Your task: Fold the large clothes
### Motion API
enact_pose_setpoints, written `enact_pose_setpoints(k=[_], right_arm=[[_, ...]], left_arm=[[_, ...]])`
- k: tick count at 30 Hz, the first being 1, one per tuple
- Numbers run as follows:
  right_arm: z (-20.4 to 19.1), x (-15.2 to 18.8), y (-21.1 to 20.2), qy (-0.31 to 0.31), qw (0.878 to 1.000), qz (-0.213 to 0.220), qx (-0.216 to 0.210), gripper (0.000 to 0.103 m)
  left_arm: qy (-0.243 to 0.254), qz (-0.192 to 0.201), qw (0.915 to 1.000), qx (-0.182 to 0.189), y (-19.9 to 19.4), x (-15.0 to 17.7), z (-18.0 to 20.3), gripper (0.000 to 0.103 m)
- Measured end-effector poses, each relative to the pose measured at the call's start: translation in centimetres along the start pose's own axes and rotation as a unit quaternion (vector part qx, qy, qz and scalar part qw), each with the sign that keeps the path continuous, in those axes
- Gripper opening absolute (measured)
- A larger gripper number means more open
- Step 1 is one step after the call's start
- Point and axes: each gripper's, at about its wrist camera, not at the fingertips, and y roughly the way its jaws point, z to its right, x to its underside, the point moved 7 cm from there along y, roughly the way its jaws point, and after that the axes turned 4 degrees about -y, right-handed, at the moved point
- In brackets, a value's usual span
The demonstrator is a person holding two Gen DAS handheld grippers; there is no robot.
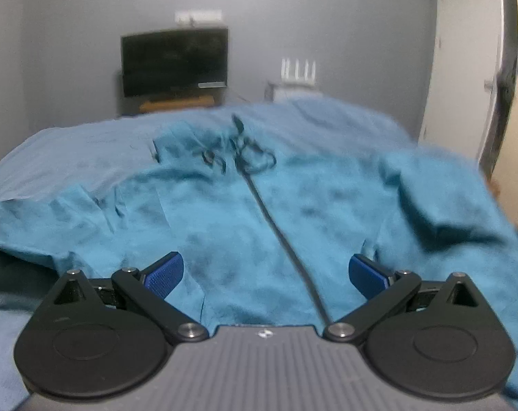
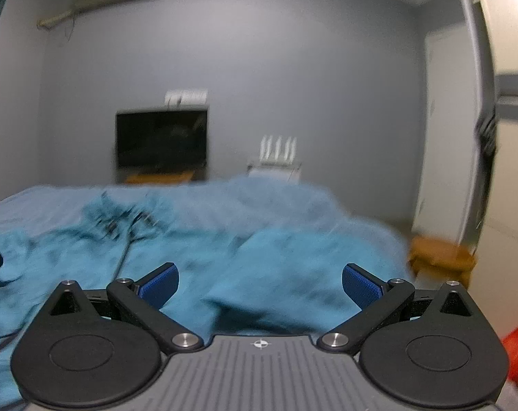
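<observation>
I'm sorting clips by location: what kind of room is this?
Most likely a bedroom: a bed with a blue sheet holds the teal jacket, with a dark TV and a router against the grey wall.

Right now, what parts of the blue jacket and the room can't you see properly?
- Jacket hem: left wrist view, hidden behind the left gripper.
- Jacket's right side: right wrist view, smeared by motion blur.
- Left sleeve end: cut off by the picture edge.
- White thing by the wall: too blurred to name.
- Orange thing: cut off at the edge.
</observation>
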Motion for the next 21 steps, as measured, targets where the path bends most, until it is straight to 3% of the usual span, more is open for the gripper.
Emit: enact_pose_setpoints(k=[4, 7, 9, 13, 17, 21], right_arm=[[4.7, 1.4, 2.2, 0.072, 0.996, -0.06, -0.009, 0.103], [9.1, 3.6, 4.3, 0.164, 0.982, -0.096, -0.004, 0.103], [11.9, 6.1, 5.8, 0.241, 0.962, -0.126, 0.007, 0.103], [15.4, 11.0, 8.4, 0.381, 0.908, -0.171, 0.033, 0.102], [17.1, 14.9, 10.5, 0.481, 0.855, -0.19, 0.036, 0.093], [18.7, 17.1, 12.4, 0.53, 0.827, -0.176, 0.055, 0.084]], left_arm=[[-0.032, -0.04, 0.9987, 0.003, 3.7, 3.9, -1.1, 0.103], [-0.038, -0.062, 0.9972, 0.017, 5.0, 6.9, -1.8, 0.103], [-0.038, -0.071, 0.9967, 0.014, 5.6, 7.9, -2.1, 0.103], [-0.052, -0.067, 0.9962, 0.02, 5.8, 8.1, -2.5, 0.103], [-0.066, -0.078, 0.9945, 0.024, 6.4, 8.1, -2.9, 0.103], [-0.084, -0.094, 0.9916, 0.029, 7.3, 8.5, -3.3, 0.103]])
